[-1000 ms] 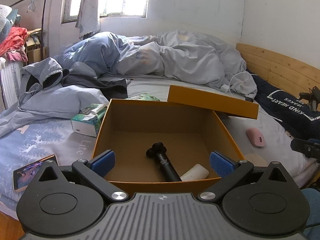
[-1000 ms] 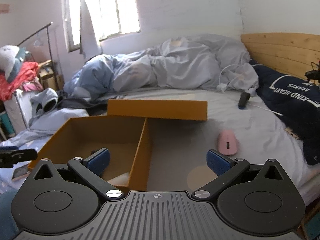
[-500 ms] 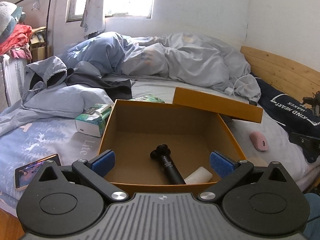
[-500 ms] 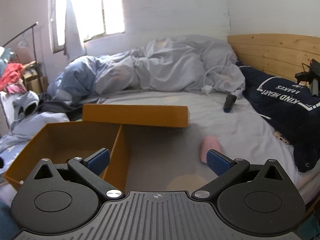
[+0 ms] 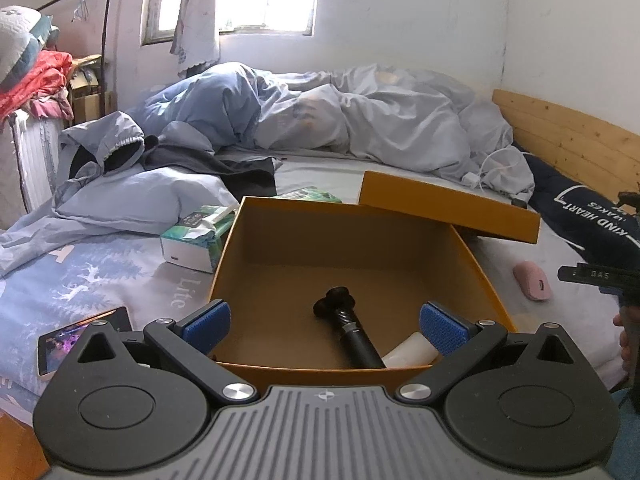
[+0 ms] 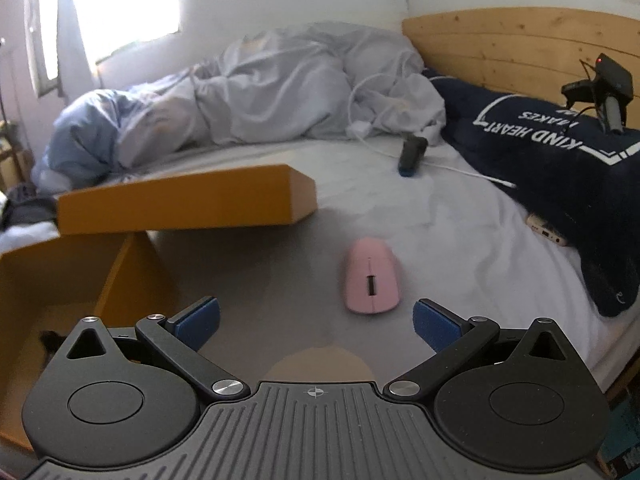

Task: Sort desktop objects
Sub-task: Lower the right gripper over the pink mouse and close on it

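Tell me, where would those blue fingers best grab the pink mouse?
Probably across its two long sides, coming down from above. The pink mouse lies flat on the sheet, lengthwise ahead of the open right gripper, slightly right of center; its low, domed back narrows enough to fit between the pads.

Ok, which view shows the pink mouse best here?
The right wrist view: the pink mouse lies large and whole on the sheet just ahead of the open right gripper, scroll wheel visible. The left wrist view shows it small and distorted at the right edge, beyond the orange box.
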